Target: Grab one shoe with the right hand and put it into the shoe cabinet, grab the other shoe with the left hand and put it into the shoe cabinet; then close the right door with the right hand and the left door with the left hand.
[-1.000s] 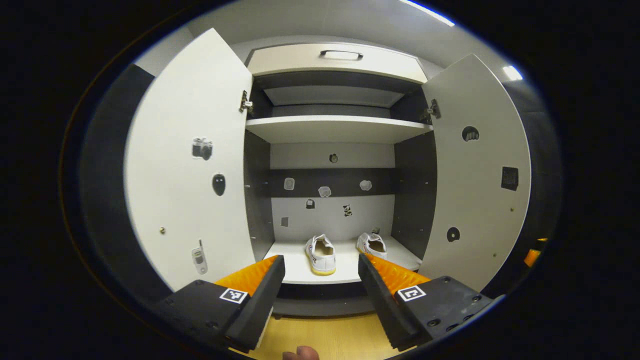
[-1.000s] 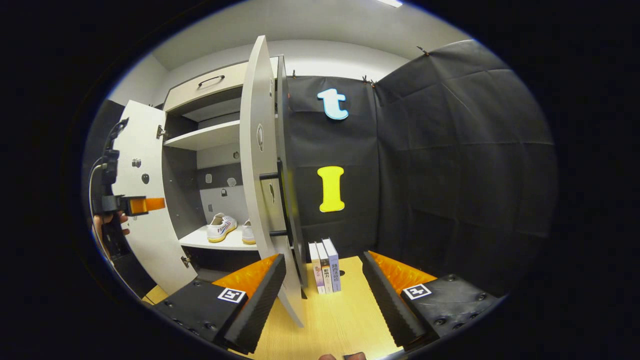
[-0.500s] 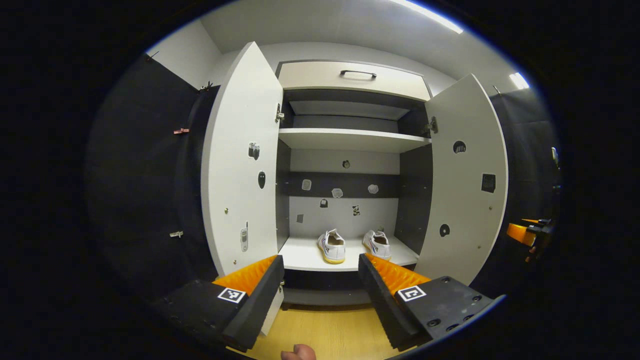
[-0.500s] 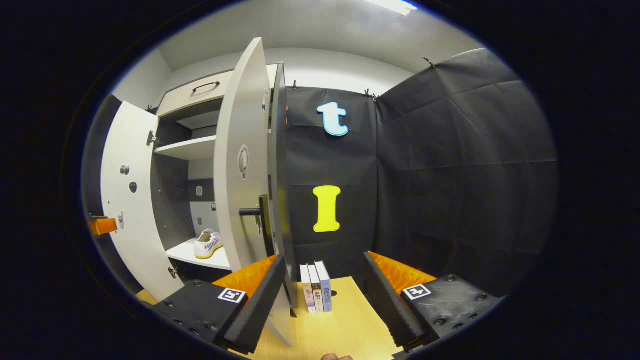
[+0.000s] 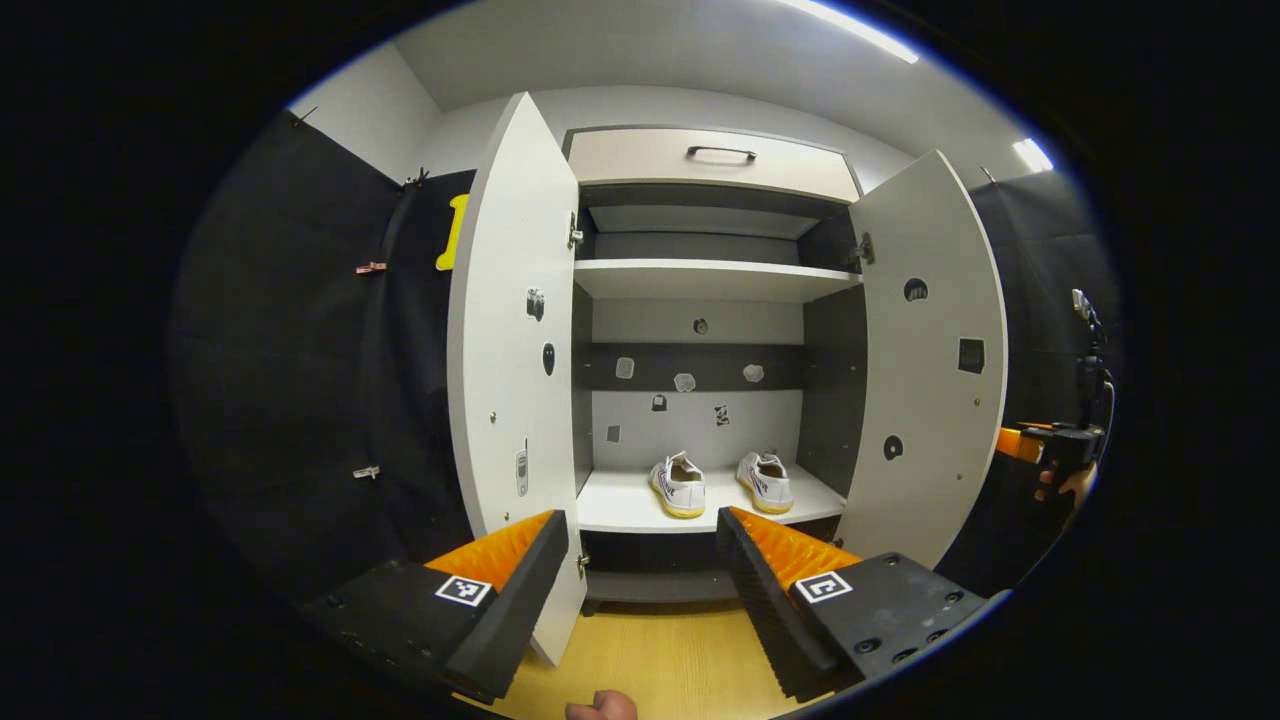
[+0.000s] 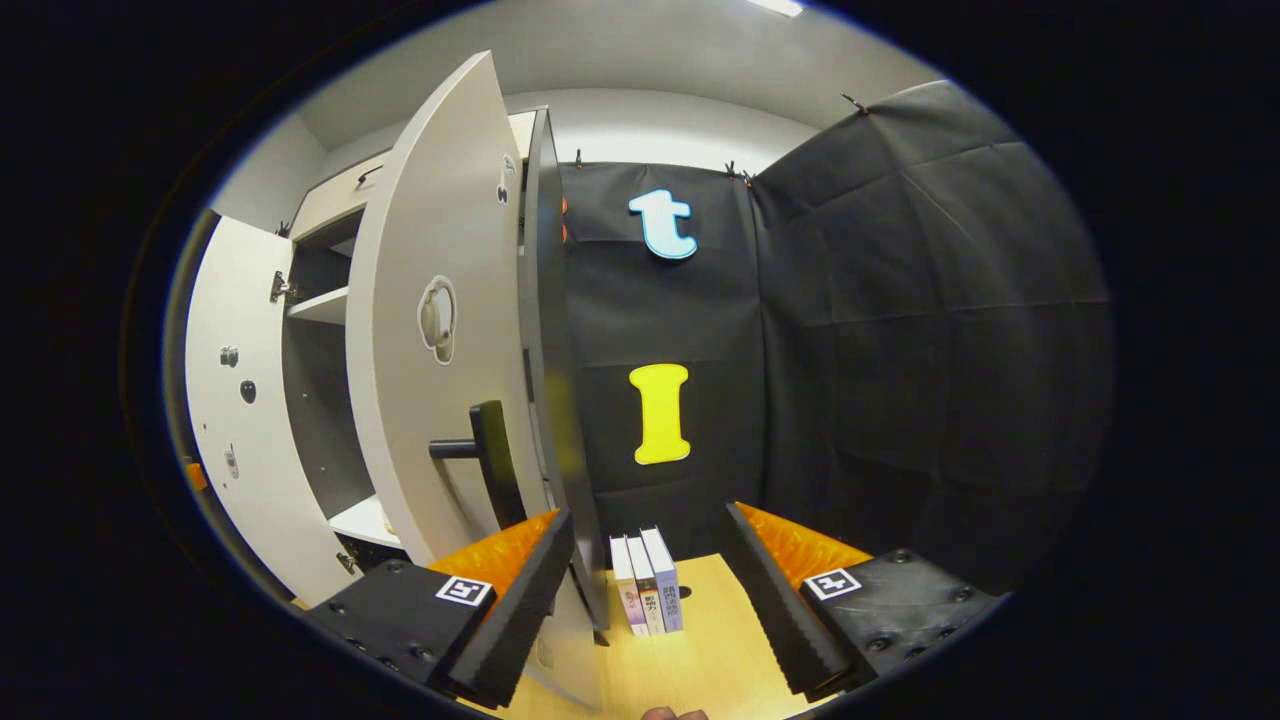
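Left gripper view: left claw (image 5: 640, 560) gapes empty; right claw (image 6: 645, 565) likewise, beside right door (image 6: 430, 330).

The right tongs (image 6: 645, 575) stand spread apart with nothing between them, low over the wooden bench (image 6: 690, 660). The right door (image 6: 430, 400) of the shoe cabinet (image 6: 320, 300) stands open just beside the left finger, its dark handle (image 6: 485, 455) facing the camera. Farther off, the left door (image 6: 225, 400) is open too. Three books (image 6: 645, 580) stand upright on the bench against the black cloth wall (image 6: 900, 350).
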A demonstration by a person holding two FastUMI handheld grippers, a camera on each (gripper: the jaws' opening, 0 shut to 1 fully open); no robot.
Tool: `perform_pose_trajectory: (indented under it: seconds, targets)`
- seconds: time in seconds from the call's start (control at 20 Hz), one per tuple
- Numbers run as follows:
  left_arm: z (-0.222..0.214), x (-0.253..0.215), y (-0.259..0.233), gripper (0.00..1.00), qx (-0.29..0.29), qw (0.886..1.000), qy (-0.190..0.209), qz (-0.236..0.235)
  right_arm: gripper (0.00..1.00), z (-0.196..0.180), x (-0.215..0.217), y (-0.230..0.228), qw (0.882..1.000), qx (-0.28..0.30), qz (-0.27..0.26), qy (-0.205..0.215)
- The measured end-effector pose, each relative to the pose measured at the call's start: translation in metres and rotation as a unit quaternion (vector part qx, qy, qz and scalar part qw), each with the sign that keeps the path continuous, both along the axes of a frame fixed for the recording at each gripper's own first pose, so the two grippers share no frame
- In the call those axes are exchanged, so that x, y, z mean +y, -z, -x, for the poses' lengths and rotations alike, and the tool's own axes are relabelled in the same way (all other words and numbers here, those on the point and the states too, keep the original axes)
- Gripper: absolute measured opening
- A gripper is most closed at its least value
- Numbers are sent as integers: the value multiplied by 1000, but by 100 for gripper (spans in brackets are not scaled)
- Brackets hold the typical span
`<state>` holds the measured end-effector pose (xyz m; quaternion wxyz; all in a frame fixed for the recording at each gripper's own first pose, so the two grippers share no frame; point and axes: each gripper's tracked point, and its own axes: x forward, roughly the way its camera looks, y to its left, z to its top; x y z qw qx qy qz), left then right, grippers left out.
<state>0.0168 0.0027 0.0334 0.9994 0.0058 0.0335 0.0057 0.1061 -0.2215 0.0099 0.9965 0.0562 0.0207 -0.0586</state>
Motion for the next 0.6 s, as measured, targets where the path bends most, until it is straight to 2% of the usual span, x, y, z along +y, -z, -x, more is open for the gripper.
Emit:
perform_pose_trajectory:
  seconds: [0.2, 0.45, 0.6]
  targets:
    - [2, 12, 2, 94, 2, 1000, 1, -5, 100, 2, 8, 3, 1000, 3, -20, 11]
    - [3, 27, 4, 94, 5, 1000, 1, -5, 98, 7, 22, 3, 999, 0, -30, 26]
    - [4, 36, 7, 94, 8, 1000, -1, -4, 98, 8, 37, 4, 999, 0, -37, 19]
